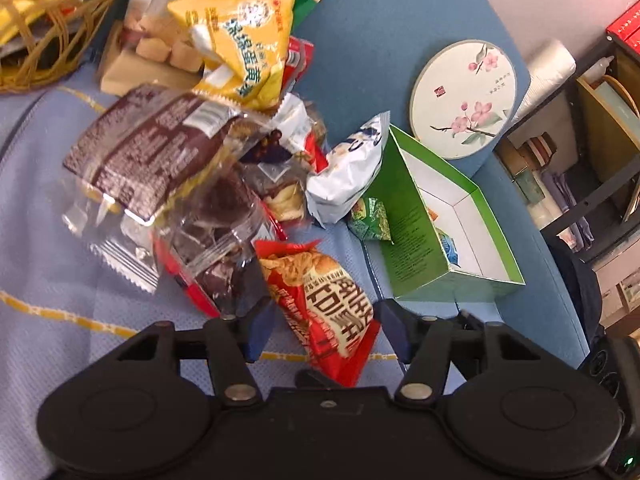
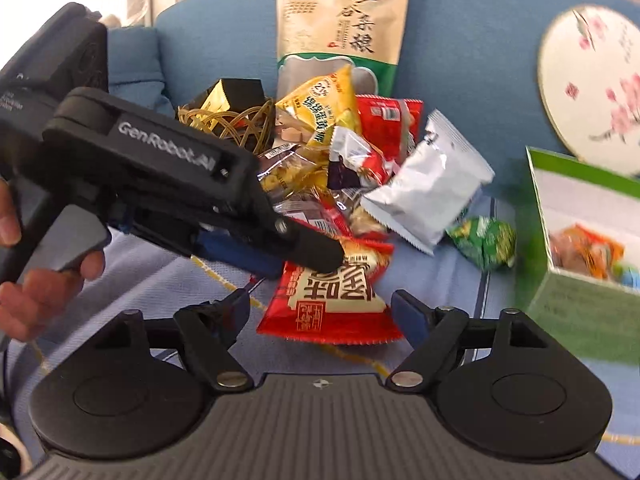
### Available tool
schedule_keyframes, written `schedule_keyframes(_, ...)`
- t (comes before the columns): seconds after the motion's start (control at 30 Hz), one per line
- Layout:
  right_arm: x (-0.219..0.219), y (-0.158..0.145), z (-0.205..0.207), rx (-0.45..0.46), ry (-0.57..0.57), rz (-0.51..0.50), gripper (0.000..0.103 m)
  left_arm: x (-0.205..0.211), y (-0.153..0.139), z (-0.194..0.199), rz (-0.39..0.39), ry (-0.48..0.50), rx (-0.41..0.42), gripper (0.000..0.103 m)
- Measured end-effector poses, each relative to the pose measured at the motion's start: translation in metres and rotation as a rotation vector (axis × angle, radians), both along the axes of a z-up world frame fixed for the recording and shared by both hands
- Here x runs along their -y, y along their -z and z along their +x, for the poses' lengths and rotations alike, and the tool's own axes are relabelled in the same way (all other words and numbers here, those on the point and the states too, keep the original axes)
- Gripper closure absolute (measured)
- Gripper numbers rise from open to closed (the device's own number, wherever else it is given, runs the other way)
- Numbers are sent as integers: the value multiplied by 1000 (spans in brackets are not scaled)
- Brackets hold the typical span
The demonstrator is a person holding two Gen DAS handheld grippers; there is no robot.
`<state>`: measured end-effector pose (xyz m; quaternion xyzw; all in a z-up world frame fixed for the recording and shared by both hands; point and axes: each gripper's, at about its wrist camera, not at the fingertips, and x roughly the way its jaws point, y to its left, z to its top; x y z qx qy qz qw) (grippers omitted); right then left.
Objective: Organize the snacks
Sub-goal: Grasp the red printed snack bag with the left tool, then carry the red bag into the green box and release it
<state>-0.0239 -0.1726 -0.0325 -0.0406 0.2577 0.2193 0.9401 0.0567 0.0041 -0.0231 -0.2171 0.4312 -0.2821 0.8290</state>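
It looked like a lived-in home or small office: a blue upholstered seat (image 1: pixel 400 20) strewn with snack packets (image 1: pixel 328 292), and a cluttered dark shelving unit (image 1: pixel 592 184), perhaps storage, beside it

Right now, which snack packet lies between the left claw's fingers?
The red packet with large white lettering; the silver-white pouch and small green packet lie farther off.

- The left wrist view looks forward and down, close over the snack pile (image 1: pixel 224 152), with the green box (image 1: pixel 448 232) to its right.
- The right wrist view faces the same pile (image 2: pixel 340 168) from low and near, the left claw (image 2: pixel 312 256) crossing in front.
- Both share the red packet (image 1: pixel 324 304) (image 2: pixel 332 300) and round lid (image 1: pixel 464 96) (image 2: pixel 592 80).
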Motion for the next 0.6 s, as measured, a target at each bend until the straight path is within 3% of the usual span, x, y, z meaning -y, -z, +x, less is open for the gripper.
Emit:
schedule_keyframes(0.33,-7,4,4,69,13,-137,0,4,7,5,-38,-31,11,28)
schedule_keyframes(0.5,-9,10,12,25,5,-166,0,5,12,8,-36,-44,10,28)
schedule_keyframes(0.53,-10,11,12,23,5,-173,0,6,14,9,-35,-46,6,35)
schedule_keyframes(0.57,-11,11,12,28,9,-180,0,6,16,9,-31,-42,0,59)
schedule_keyframes(0.6,-12,10,11,35,15,-189,0,6,18,9,-48,-31,-2,65)
